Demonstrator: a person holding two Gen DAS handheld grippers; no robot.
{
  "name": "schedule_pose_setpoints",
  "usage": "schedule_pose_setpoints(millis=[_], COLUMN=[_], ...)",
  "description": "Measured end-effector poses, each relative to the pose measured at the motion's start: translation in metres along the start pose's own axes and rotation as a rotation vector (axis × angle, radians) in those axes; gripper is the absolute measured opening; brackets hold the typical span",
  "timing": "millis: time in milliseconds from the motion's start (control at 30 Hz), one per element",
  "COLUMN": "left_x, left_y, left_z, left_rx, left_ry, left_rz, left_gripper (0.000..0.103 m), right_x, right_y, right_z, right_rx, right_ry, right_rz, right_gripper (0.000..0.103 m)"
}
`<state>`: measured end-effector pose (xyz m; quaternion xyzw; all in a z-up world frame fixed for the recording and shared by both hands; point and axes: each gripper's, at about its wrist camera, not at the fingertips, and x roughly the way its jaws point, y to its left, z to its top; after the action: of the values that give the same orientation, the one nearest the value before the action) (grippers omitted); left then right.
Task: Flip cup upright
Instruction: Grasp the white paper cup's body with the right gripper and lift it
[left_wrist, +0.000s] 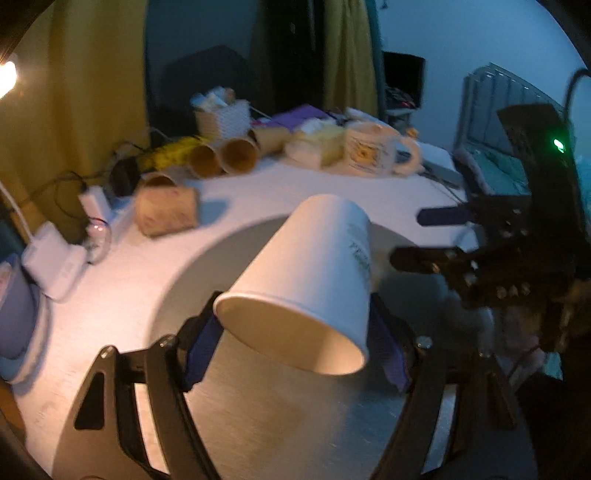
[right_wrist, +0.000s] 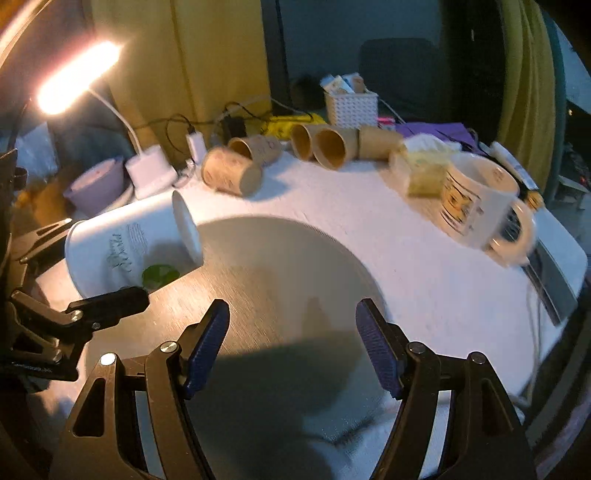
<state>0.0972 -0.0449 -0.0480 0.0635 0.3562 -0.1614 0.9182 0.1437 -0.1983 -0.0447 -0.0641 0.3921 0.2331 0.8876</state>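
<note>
A white paper cup (left_wrist: 314, 269) is held by my left gripper (left_wrist: 295, 343), whose blue pads press on its sides near the rim. The cup is tilted, its open mouth toward the camera and its base pointing away and up, above a round grey mat (left_wrist: 258, 406). In the right wrist view the same cup (right_wrist: 129, 240) lies on its side in the air at the left, base to the right, with the left gripper's fingers (right_wrist: 107, 302) around it. My right gripper (right_wrist: 291, 343) is open and empty over the mat (right_wrist: 277, 277), to the right of the cup.
Several brown paper cups (right_wrist: 325, 147) lie on their sides at the back of the white table. A ceramic mug (right_wrist: 476, 199) stands at the right, a white basket (right_wrist: 351, 107) behind. A lit desk lamp (right_wrist: 77, 77), a purple bowl (right_wrist: 99, 184) and cables are at the left.
</note>
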Motion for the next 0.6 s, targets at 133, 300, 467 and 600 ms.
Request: schedule_pose_setpoints(millis=[133,300,467,600], left_x=[0.004,0.012,0.02,0.017], left_y=[-0.01,-0.021,-0.026,-0.019], left_z=[-0.008,-0.018,-0.026,-0.026], left_rx=[0.029,0.066,0.095,0.068], left_ry=[0.029,0.077,0.126,0.124], left_rz=[-0.084,-0.131,-0.131,-0.126], left_gripper=[0.075,0.076,0.077,0.089], right_x=[-0.001,0.006,0.014,0.016], right_y=[-0.009,-0.016,-0.013,-0.007], right_z=[-0.01,-0.013,-0.016,-0.02], right_rx=[0.02,0.041,0.036,0.015], right_ry=[0.01,0.013,0.031,0.035], right_rz=[-0.023,-0.021,-0.006,-0.001], right_gripper=[0.074,0.074,0.074,0.074])
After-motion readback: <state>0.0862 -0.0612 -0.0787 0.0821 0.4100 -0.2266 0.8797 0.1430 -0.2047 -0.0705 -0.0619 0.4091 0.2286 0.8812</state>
